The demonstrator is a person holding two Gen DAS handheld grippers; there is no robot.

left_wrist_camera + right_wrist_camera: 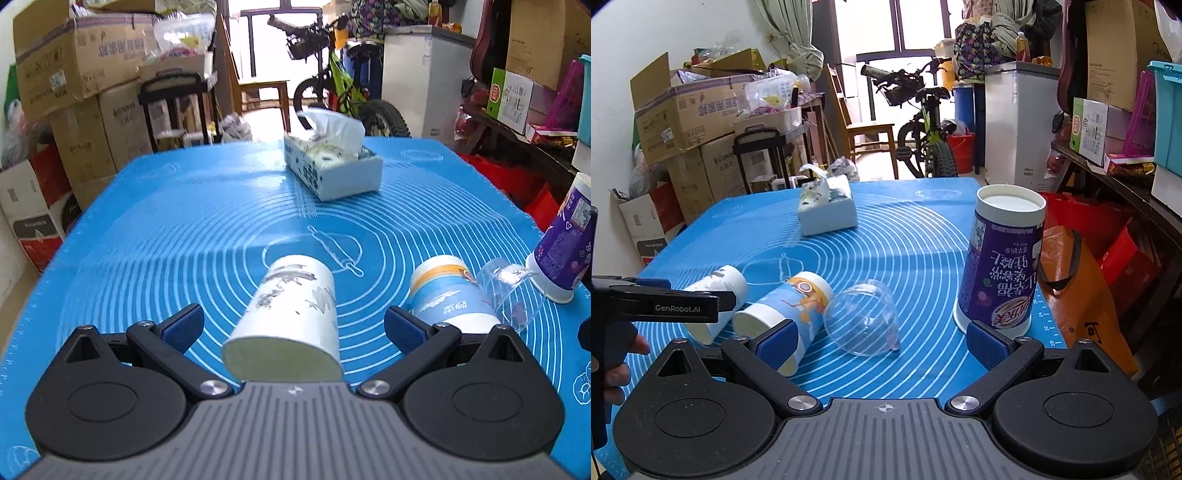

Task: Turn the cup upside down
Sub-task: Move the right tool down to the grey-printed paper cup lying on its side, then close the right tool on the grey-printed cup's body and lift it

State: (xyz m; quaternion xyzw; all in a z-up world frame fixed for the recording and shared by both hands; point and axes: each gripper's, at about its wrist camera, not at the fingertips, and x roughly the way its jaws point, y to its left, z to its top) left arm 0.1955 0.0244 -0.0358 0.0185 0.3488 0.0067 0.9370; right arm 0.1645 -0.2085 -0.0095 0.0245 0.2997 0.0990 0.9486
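Left hand-held gripper (293, 319): jaws spread wide, holding nothing; the white paper cup with grey print (291, 310) lies on its side between the two blue pads (184, 325), touching neither, its open mouth turned toward the camera and its base pointing away across the blue baking mat (184, 221) that covers the tabletop. In the right wrist view this same gripper appears at the left edge, level with that cup (716, 299), with a person's hand (617, 365) on its grip. Just to the right of the white cup lies a blue-and-white paper cup (448, 293), also on its side and roughly parallel to it, mouth toward the camera. Next to that cup lies a clear plastic dome lid (864, 317) on its side; whether the two touch cannot be told. Right hand-held gripper (882, 341): jaws likewise wide apart and empty, the dome lid lying ahead between its pads, apart from both. Further right, a purple paper cup (1001, 258) stands inverted, base uppermost, near the mat's right edge. At the far side of the mat, well apart from the cups, sits a tissue box (332, 168) with a tissue protruding.
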